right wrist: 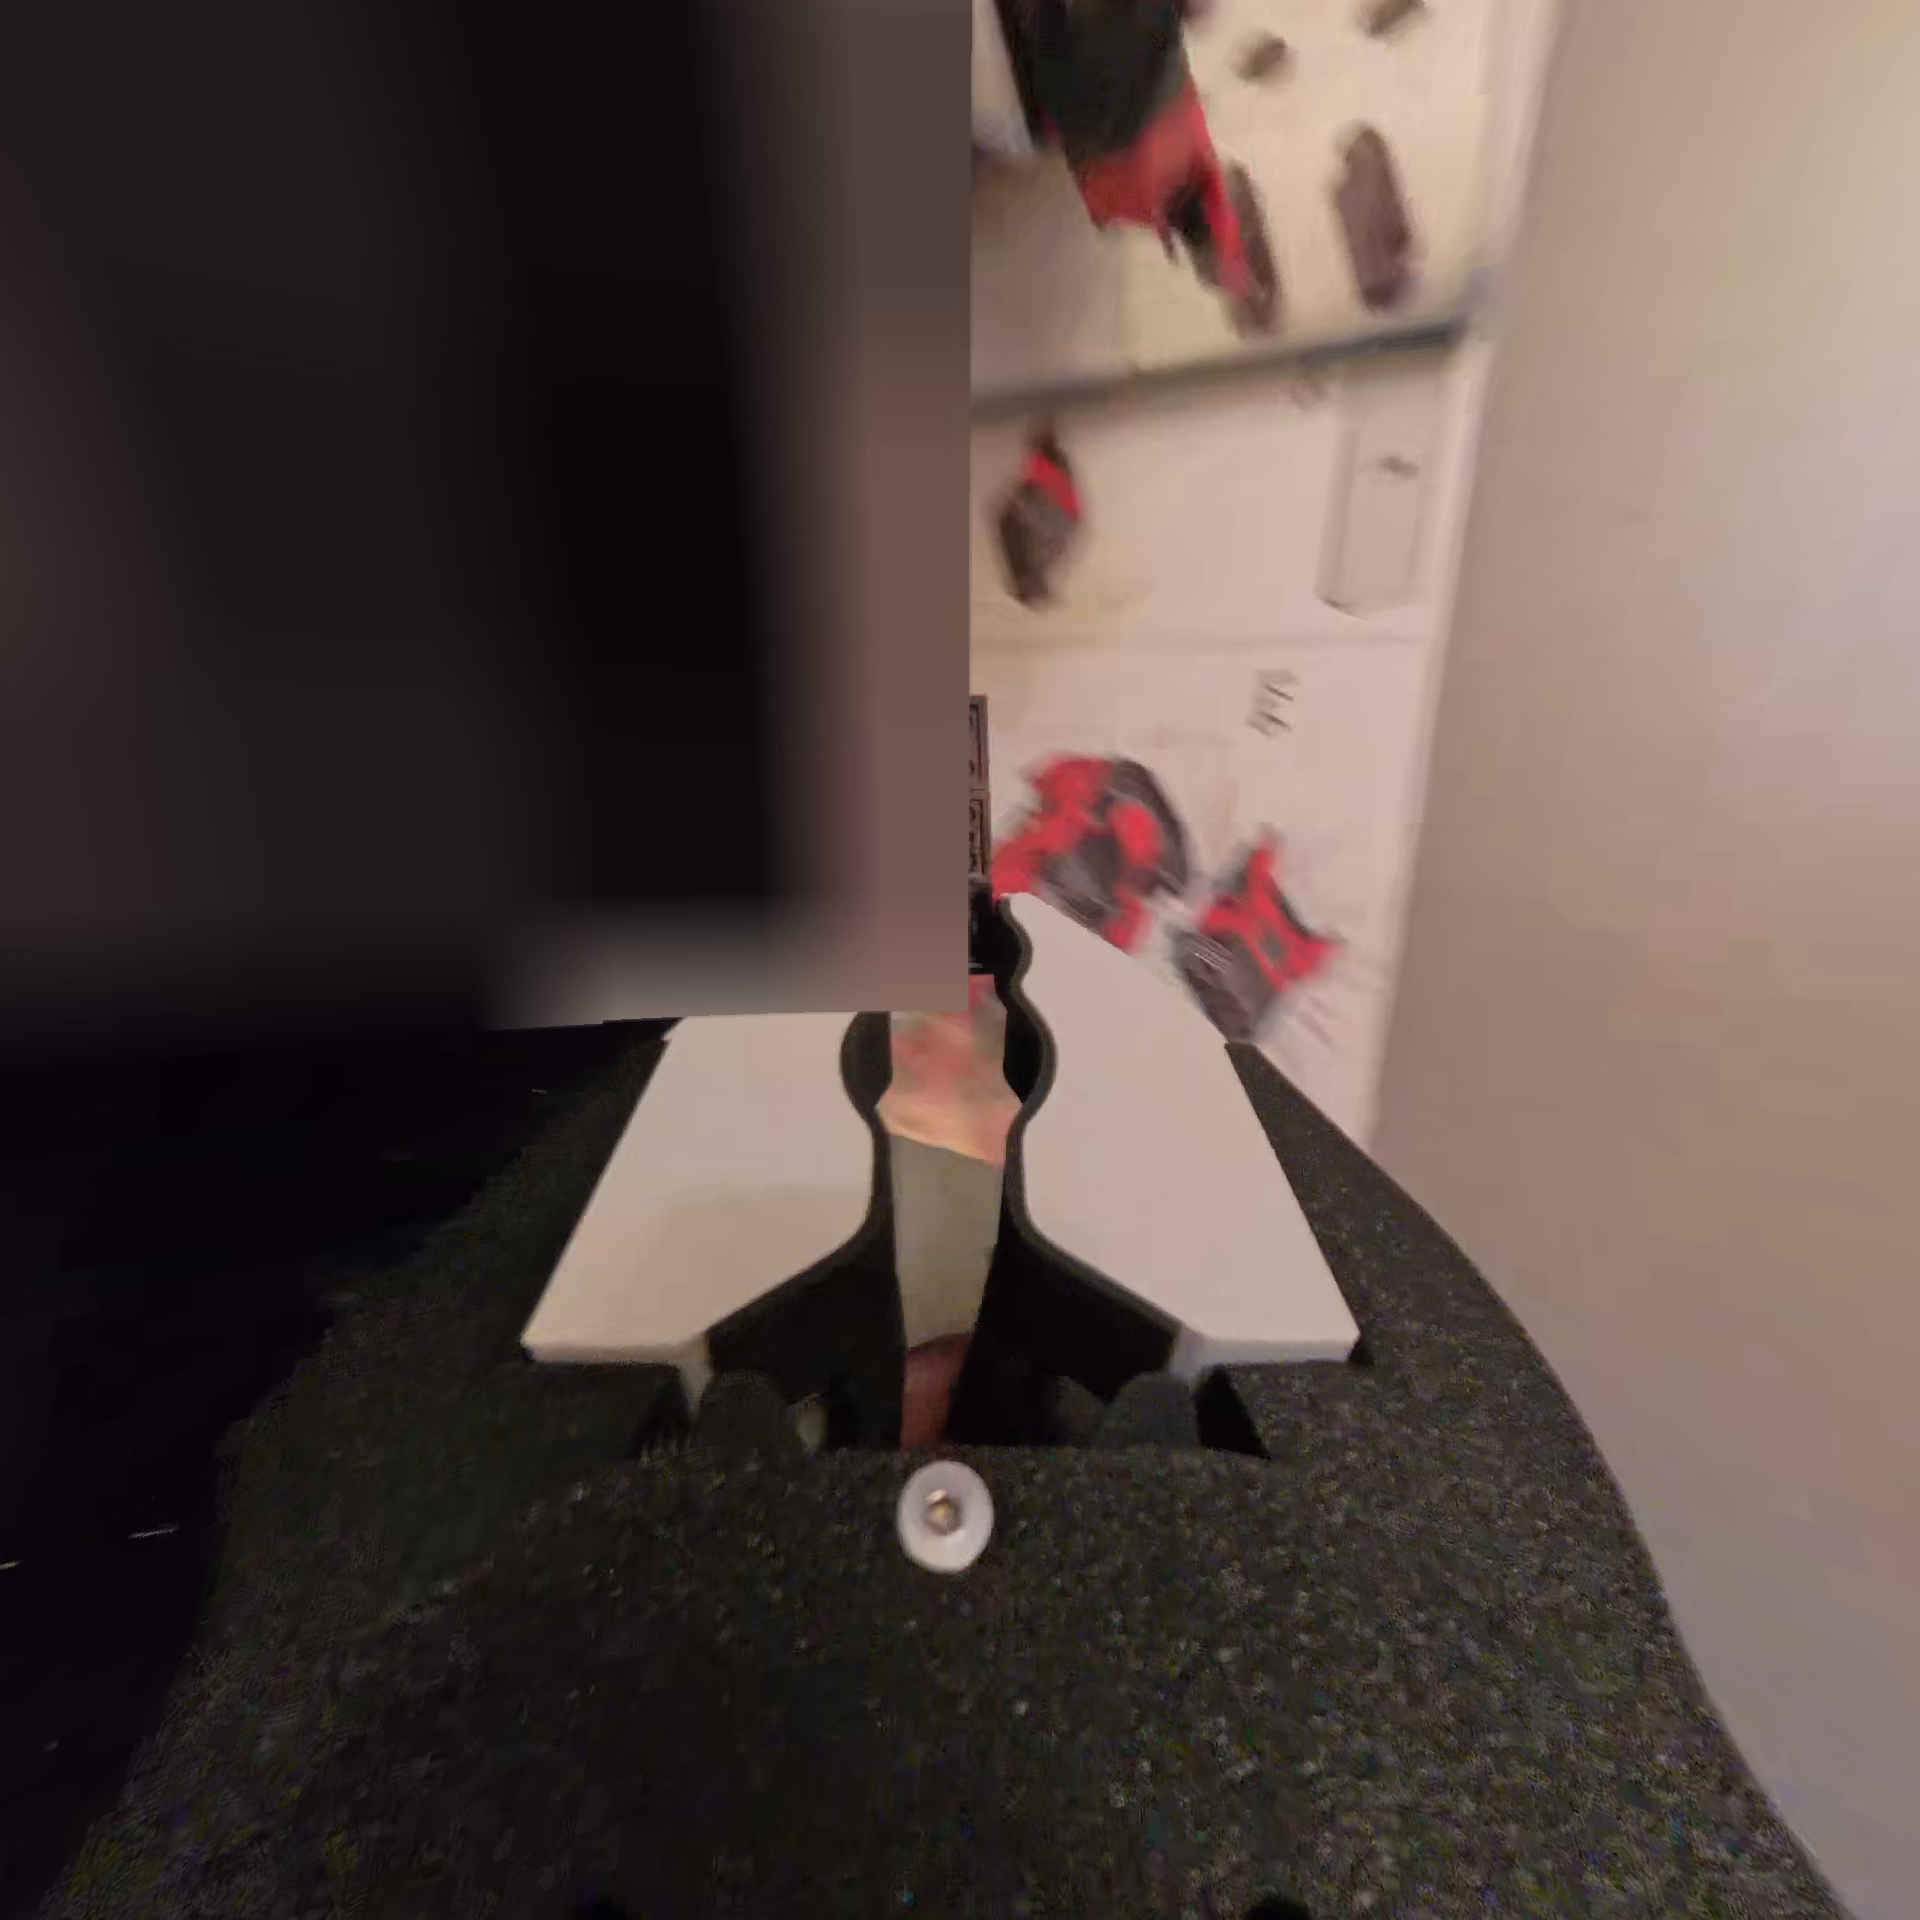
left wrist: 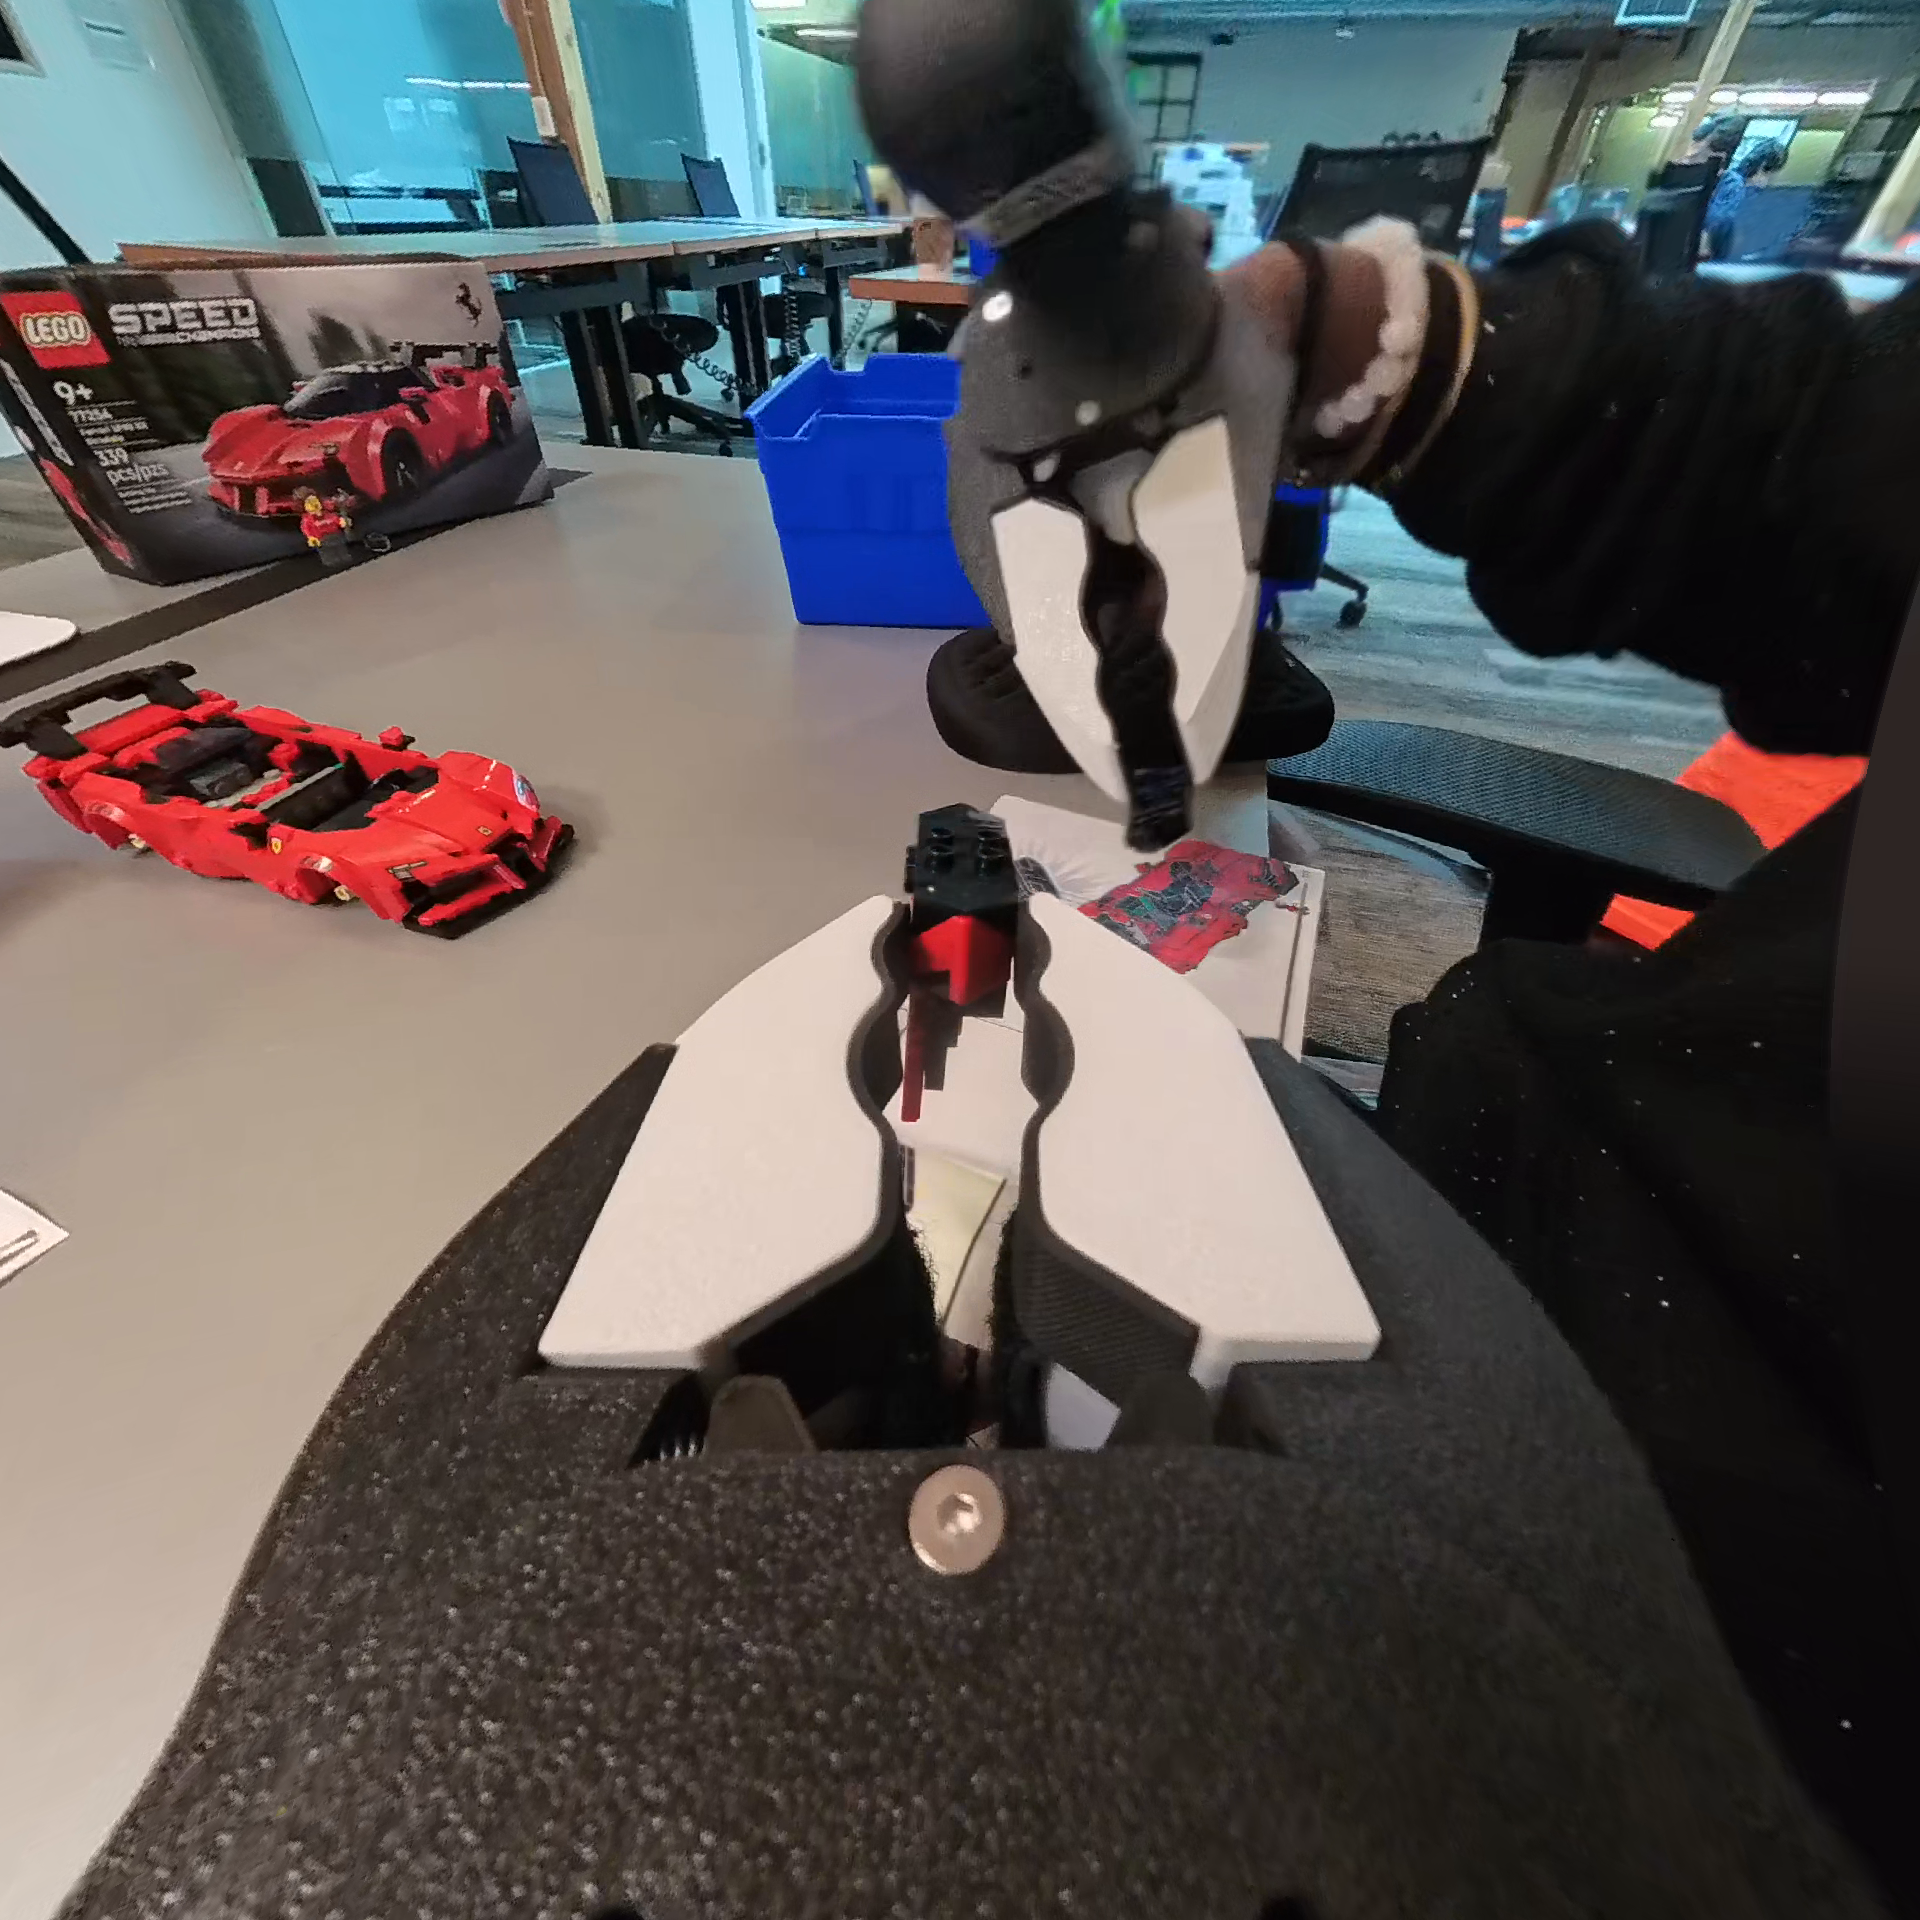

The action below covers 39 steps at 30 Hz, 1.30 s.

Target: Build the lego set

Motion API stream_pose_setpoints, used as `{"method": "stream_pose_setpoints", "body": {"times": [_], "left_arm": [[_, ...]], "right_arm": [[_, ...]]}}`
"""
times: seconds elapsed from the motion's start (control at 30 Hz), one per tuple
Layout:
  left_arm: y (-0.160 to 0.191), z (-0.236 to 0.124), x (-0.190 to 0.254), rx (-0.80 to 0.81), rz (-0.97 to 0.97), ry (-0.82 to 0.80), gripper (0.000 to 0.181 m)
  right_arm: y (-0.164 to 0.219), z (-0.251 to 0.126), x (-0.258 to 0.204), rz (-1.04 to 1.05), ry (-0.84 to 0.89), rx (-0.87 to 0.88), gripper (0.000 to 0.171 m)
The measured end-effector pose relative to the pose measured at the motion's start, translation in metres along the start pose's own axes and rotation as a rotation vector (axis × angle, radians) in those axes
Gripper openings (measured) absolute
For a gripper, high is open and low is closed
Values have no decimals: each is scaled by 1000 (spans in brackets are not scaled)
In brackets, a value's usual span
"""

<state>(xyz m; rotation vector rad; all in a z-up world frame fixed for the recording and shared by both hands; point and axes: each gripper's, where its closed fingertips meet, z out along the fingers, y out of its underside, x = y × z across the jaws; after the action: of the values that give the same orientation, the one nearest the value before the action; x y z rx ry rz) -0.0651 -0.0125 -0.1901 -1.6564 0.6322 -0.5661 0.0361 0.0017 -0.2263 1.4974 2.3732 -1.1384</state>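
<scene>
Holding a small red-and-black brick sub-assembly upright between its white fingers, the left tool is clenched on the piece, studs on the black top plate facing up and forward. That pose looks deliberate: the studs are presented toward the right tool, which points down from above and just beyond.

Right tool: its two white fingers pinch a small dark brick piece at the very tips, clenched on it. The piece hangs near the sub-assembly's studs but apart from them, a gap showing between the two. Likely step: pressing this dark piece onto the held sub-assembly. Alignment of studs will matter; the grip at the tips looks slight.

The right wrist view is motion-blurred and half masked; it adds only the open instruction booklet with red car drawings beneath.

Both held parts sit over that booklet, near the front edge of the grey worktop.

Main model: a red brick-built sports car with black rear wing, roof not yet on, rests on the worktop well to the left of both tools, untouched. Behind it stands the printed set box; a blue plastic bin sits behind the right tool.
</scene>
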Motion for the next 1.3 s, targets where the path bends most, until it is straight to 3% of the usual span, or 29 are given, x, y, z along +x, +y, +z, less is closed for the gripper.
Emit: {"method": "stream_pose_setpoints", "body": {"times": [0.07,0.2,0.33,0.37,0.47,0.6,0.77,0.87,1.0,1.17,1.3], "left_arm": [[-1,-1,3,6,25,15,19],[-2,-2,10,17,68,52,19],[-3,-3,13,31,81,79,19],[-3,-4,14,33,88,83,19],[0,-3,13,20,157,60,19],[2,-2,8,-11,448,-74,18],[-12,-7,7,42,897,-296,18],[-14,-7,6,32,1057,-385,18],[-16,-6,7,30,1136,-430,18],[-14,-6,5,28,1110,-425,18],[-11,-4,6,16,1111,-415,18]], "right_arm": [[-8,1,-20,163,-293,-7,16],[-9,8,-9,453,-518,-104,17],[-12,15,19,656,-517,-118,20],[-10,15,25,680,-489,-128,29],[-12,10,33,689,-442,-85,34],[-13,1,42,605,-341,-9,34],[-23,-3,32,173,-86,122,27],[-18,6,20,3,12,138,29],[-1,21,16,-157,149,102,30],[3,25,19,-279,278,148,19],[6,25,26,-316,351,136,26]]}}
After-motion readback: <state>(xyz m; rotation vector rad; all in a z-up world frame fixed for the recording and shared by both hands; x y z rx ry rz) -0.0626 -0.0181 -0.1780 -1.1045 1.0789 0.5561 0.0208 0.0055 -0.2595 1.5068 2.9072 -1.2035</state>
